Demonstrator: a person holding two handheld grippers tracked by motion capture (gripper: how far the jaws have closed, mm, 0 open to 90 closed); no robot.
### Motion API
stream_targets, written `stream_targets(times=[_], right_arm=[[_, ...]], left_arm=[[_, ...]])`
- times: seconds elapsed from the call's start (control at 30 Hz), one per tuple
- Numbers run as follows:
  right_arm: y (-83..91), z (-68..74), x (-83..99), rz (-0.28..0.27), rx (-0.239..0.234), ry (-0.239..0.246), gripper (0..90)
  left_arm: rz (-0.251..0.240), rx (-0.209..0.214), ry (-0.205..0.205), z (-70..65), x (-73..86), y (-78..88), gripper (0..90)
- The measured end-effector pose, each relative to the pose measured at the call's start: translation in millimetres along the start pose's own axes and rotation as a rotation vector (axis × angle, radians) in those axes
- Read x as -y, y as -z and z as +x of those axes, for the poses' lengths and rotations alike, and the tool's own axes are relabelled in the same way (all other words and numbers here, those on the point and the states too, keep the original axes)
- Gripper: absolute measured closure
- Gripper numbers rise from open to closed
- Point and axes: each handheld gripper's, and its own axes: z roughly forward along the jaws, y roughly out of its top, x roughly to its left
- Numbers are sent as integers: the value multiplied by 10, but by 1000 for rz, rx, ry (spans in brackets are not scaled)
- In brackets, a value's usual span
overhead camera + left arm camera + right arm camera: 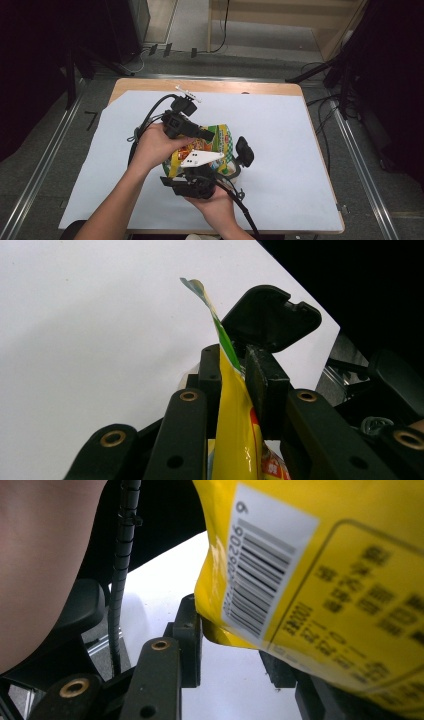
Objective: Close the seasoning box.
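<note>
Where black jaws pinch: glossy, crinkled yellow snack bag edge.

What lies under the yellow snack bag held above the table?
Under the bag is white sheeting on the table. The left tool pinches the bag's edge. The hands and bag hide the sheet directly beneath.

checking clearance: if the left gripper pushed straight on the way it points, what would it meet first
Probably the black flip lid just beyond its jaws. The left gripper is shut on the yellow snack bag; depth is unclear.
</note>
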Motion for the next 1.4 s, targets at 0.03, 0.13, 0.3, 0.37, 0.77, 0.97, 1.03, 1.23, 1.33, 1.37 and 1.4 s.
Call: stream_targets(times=[0.03,0.13,0.3,0.37,0.77,0.97,1.03,1.23,1.33,1.37,1.4], right_arm=[[0,-1,1,0,0,-1,661],[6,-4,4,0,0,-6,661],[14,-7,10,-1,5,-9,661],[17,-10,13,-1,6,-9,662],[25,-13,16,-2,10,-10,664],[28,-9,15,-3,11,-11,663],[31,-7,14,-2,13,-9,663],[40,7,4,0,18,3,664],[44,12,3,2,20,6,664],[44,13,3,2,21,6,664],[45,14,3,3,20,6,664]], left_arm=[[0,0,0,-3,-2,-4,790],[6,7,-4,-5,-10,-11,790],[9,7,-7,-10,-21,-28,790],[11,8,-7,-13,-25,-35,790],[8,12,-9,-18,-32,-44,790],[10,12,-9,-16,-35,-44,790],[9,13,-10,-12,-35,-43,790],[12,19,-1,12,-38,-37,789],[14,19,2,17,-39,-41,789],[14,18,3,18,-39,-42,789],[14,18,4,19,-38,-41,789]])
